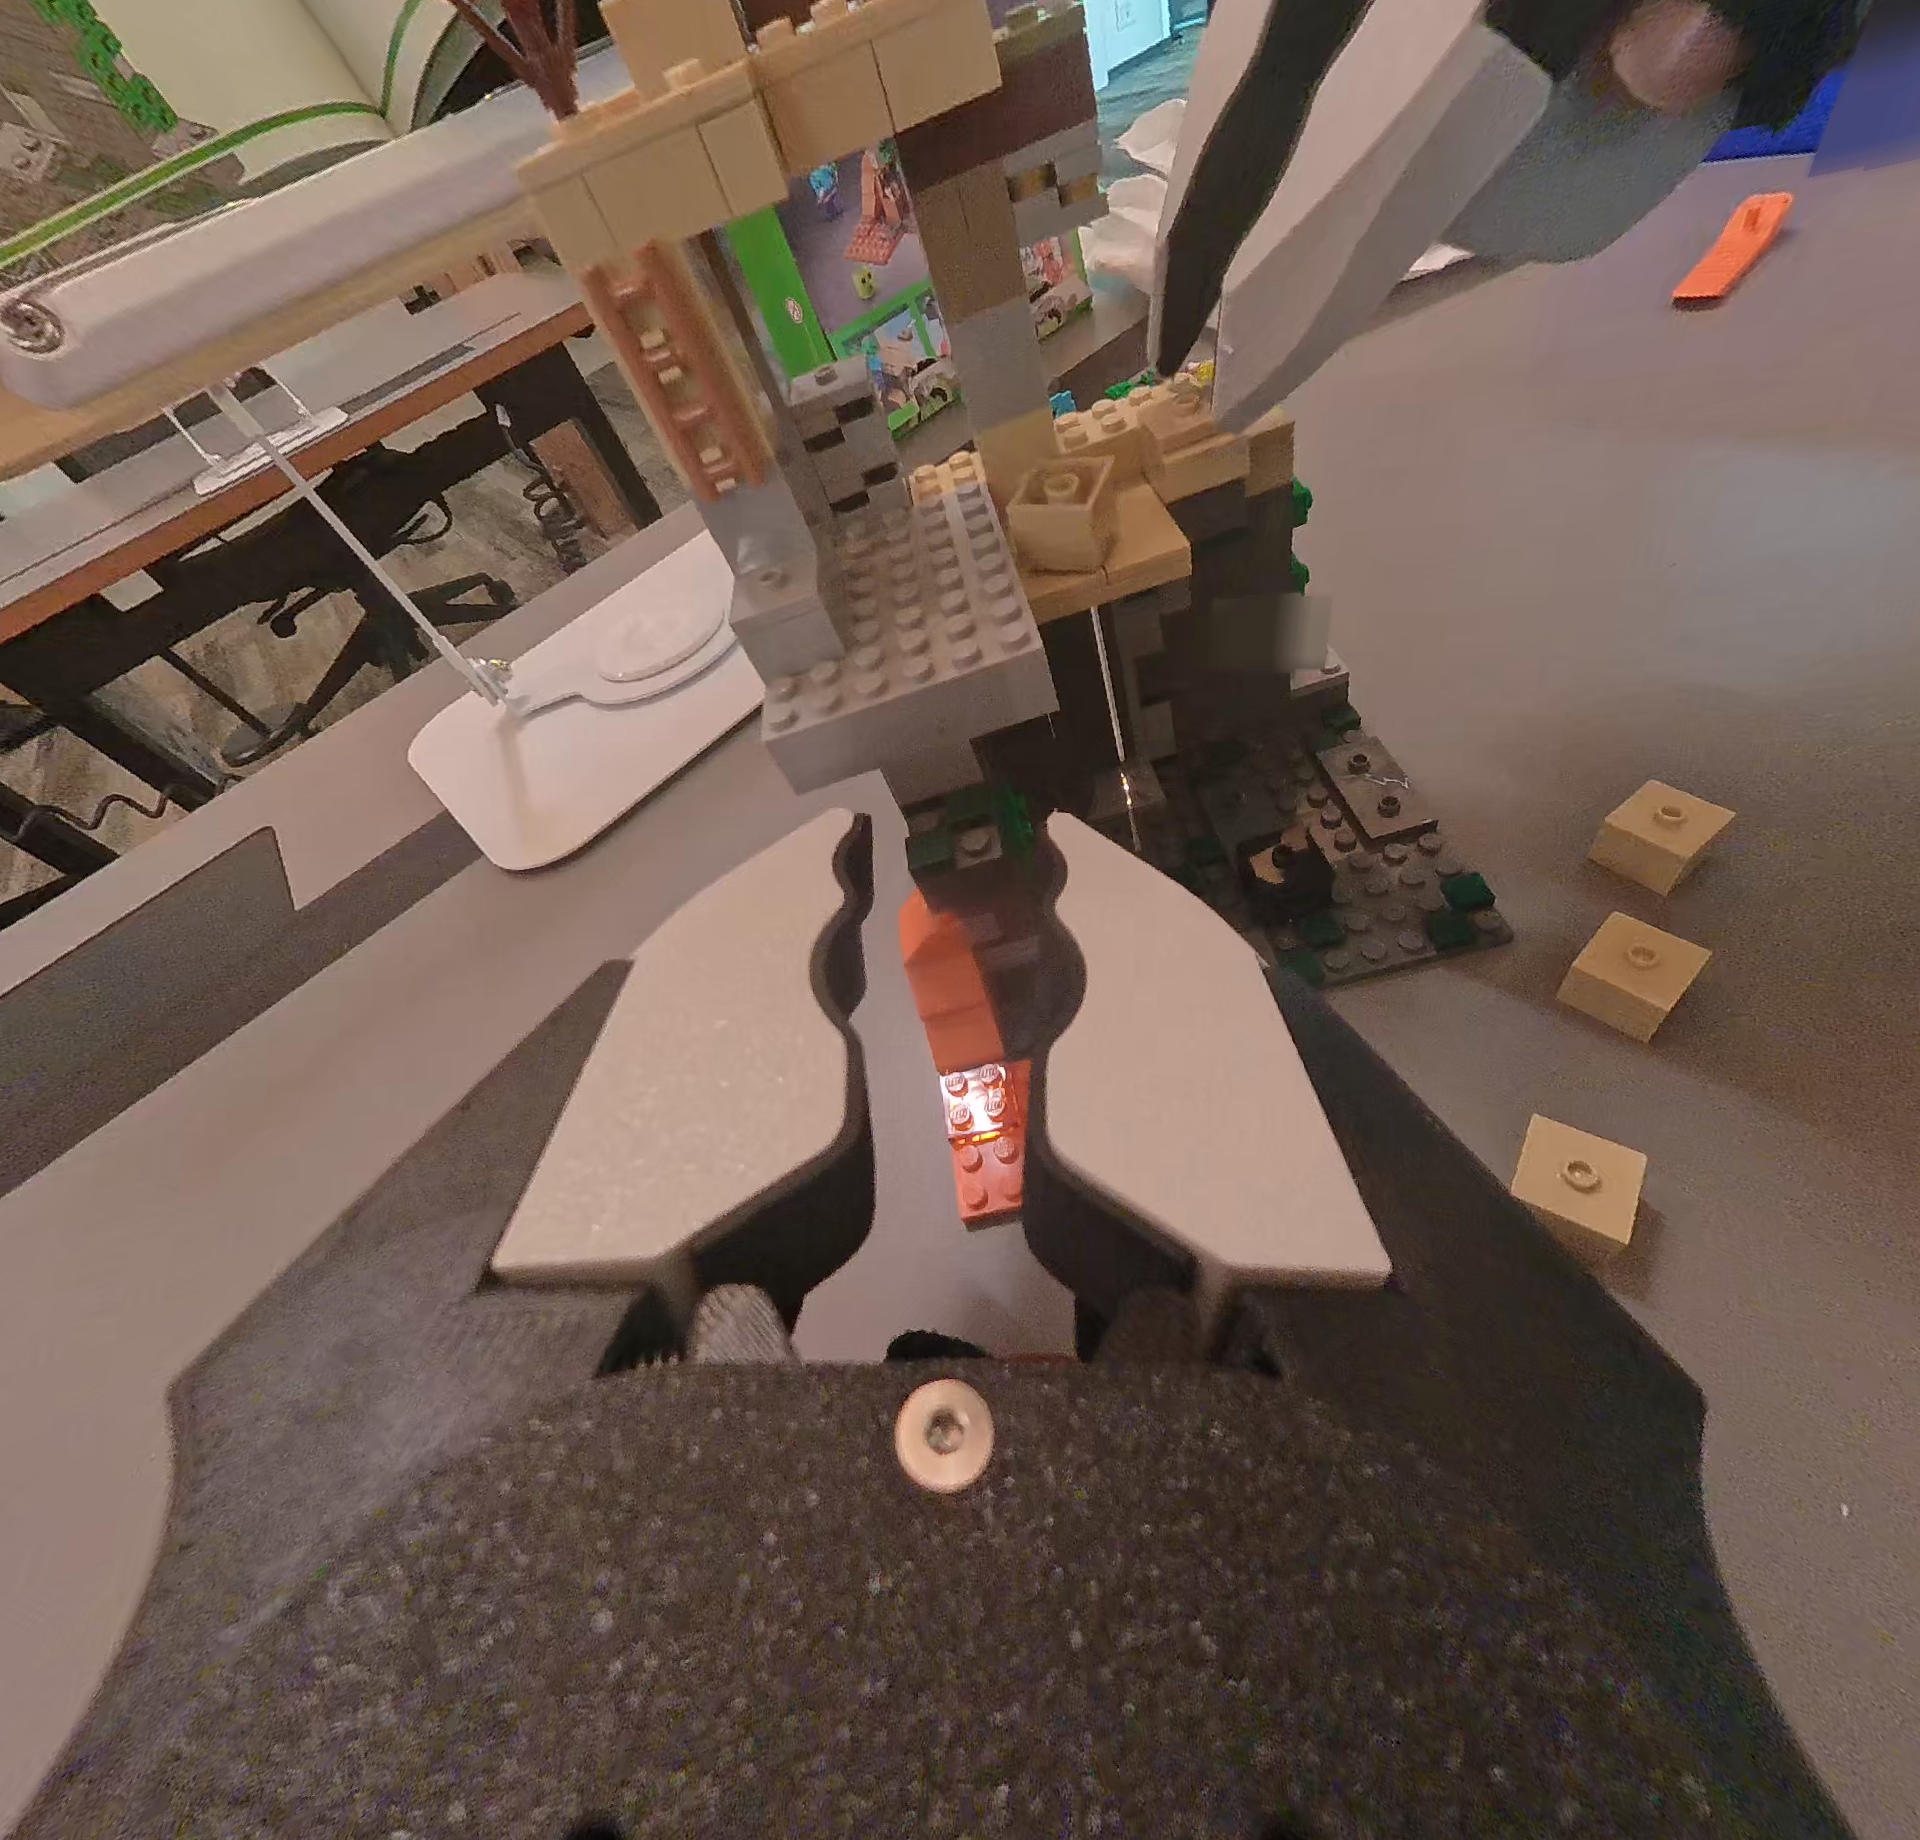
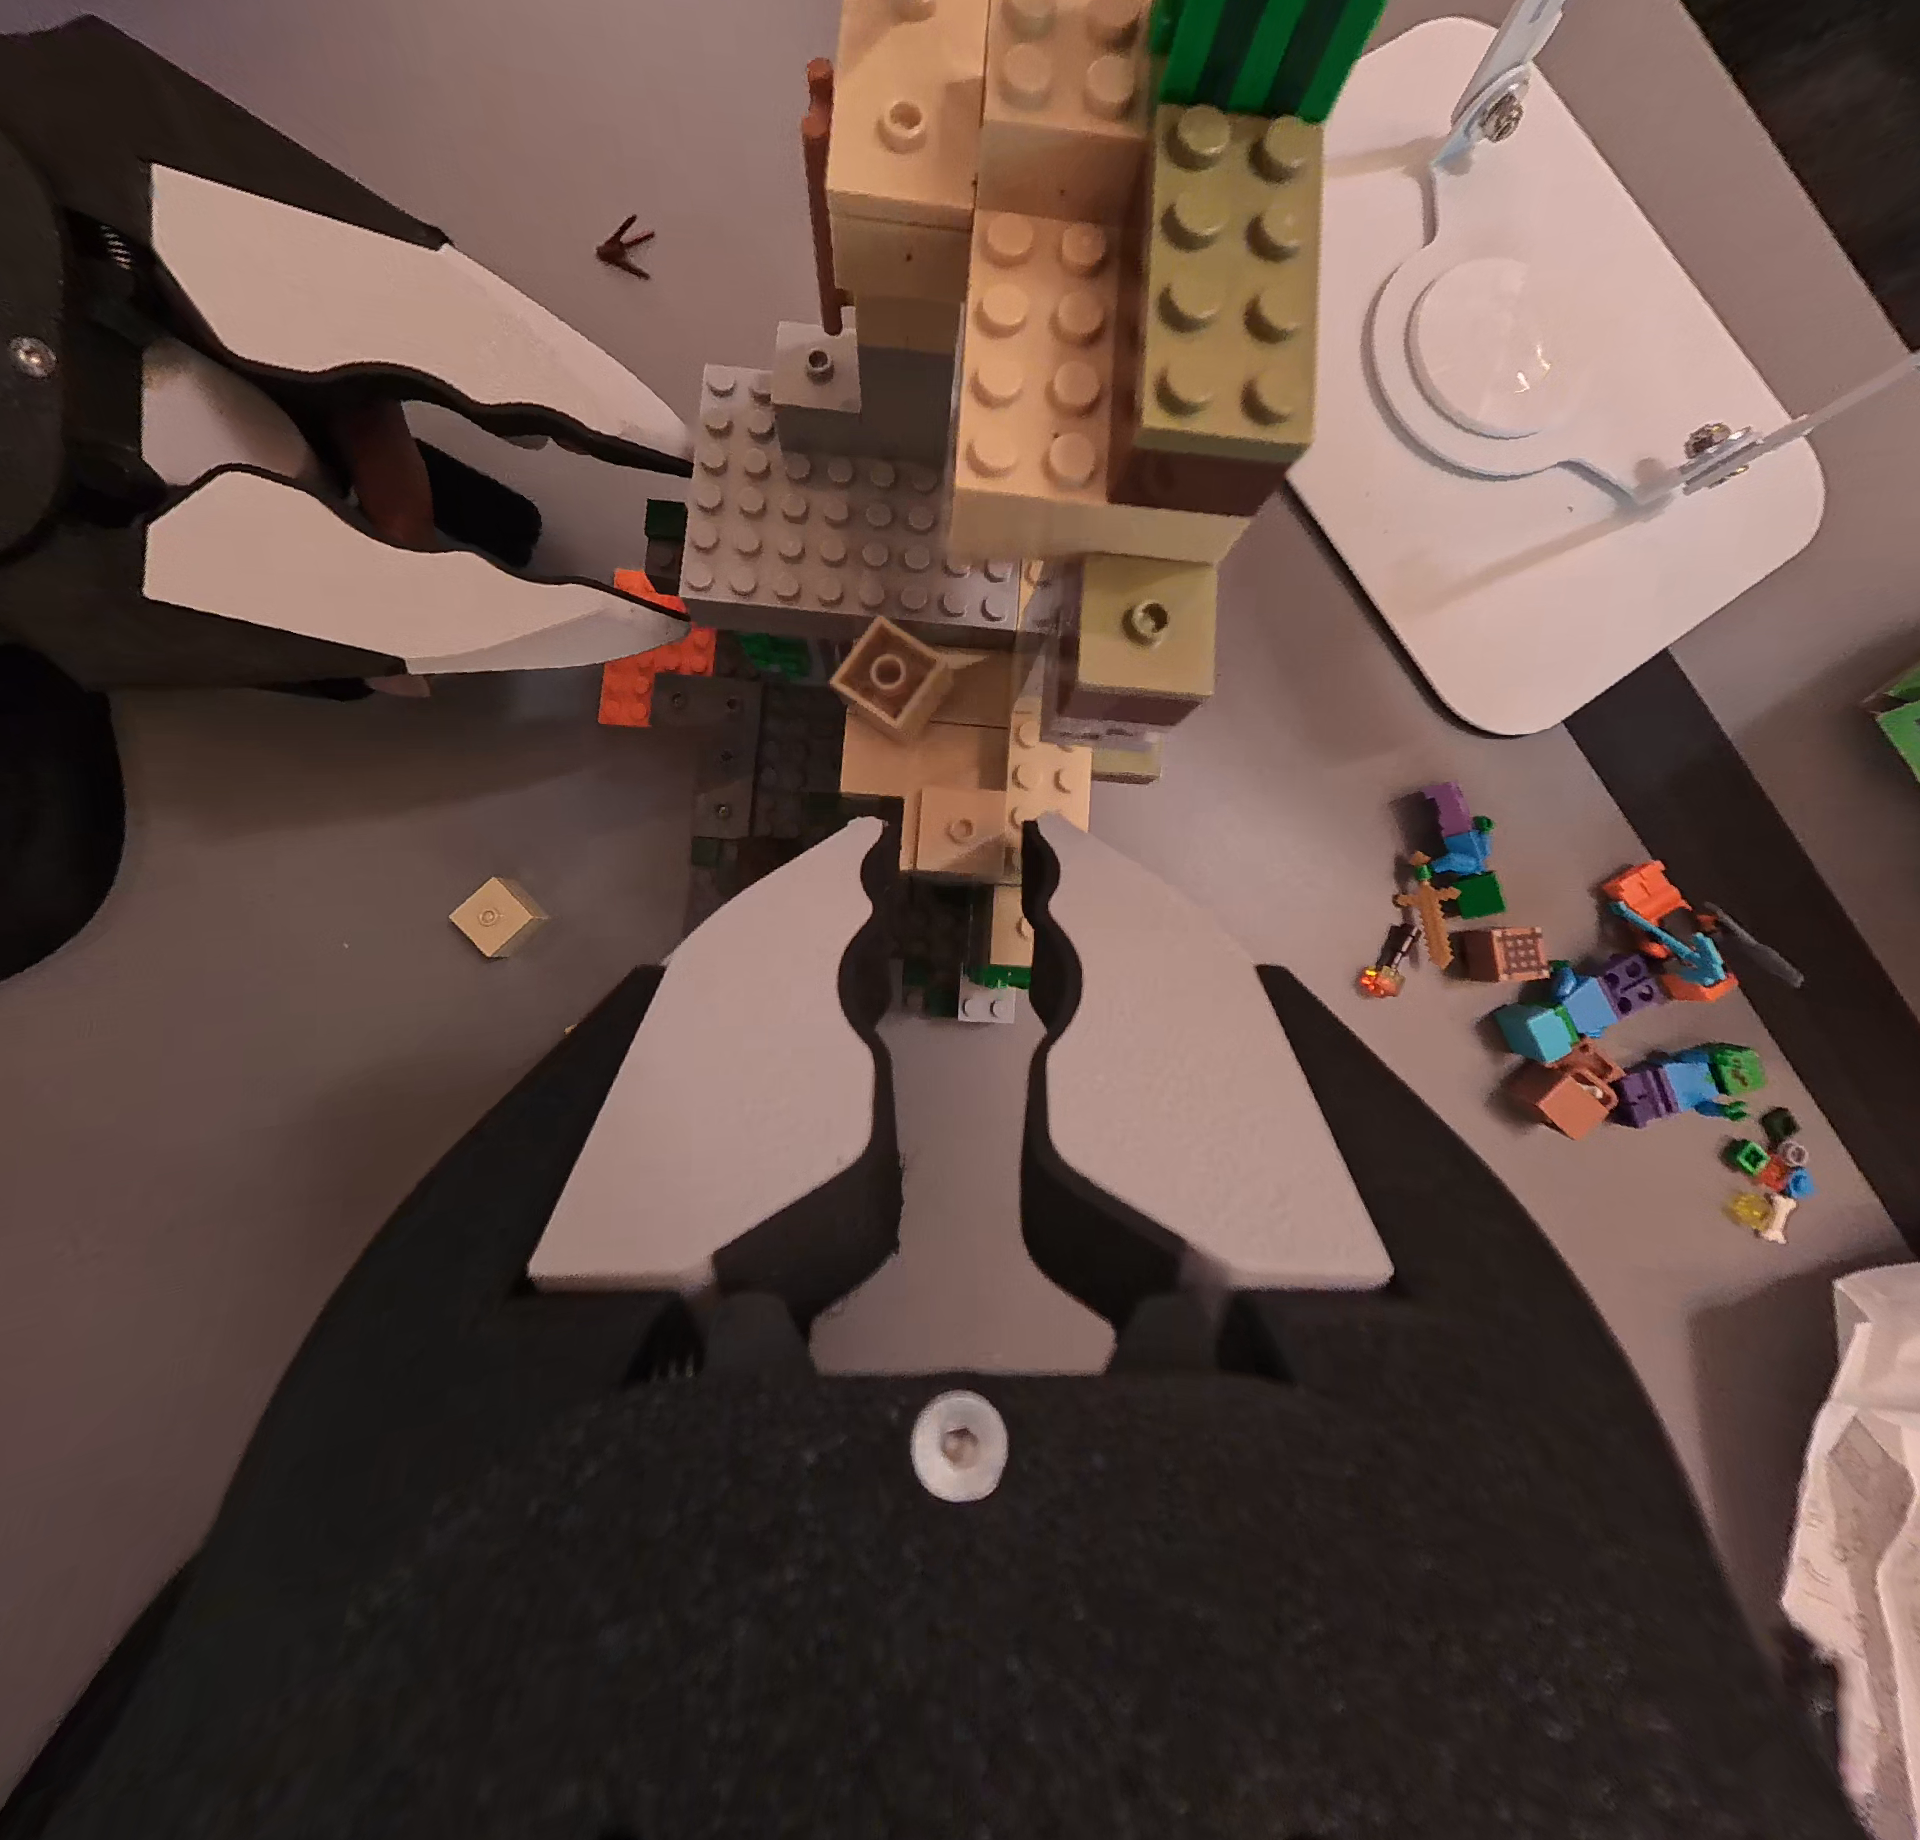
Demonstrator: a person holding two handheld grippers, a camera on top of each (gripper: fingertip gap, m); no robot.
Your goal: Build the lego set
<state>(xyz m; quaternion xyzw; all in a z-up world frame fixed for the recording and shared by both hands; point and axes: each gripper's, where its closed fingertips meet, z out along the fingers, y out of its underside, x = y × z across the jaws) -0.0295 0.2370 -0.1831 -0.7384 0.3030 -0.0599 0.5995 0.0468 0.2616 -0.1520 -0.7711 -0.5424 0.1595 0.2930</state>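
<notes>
Claws gripping lego tower

One lego build, three loose tan bricks, two claws, one orange tool

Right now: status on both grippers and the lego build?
Left gripper closed around the lego build at its base column. Right gripper pinching a tan slope brick on the tan ledge. Another tan slope brick sits crooked there.
</notes>
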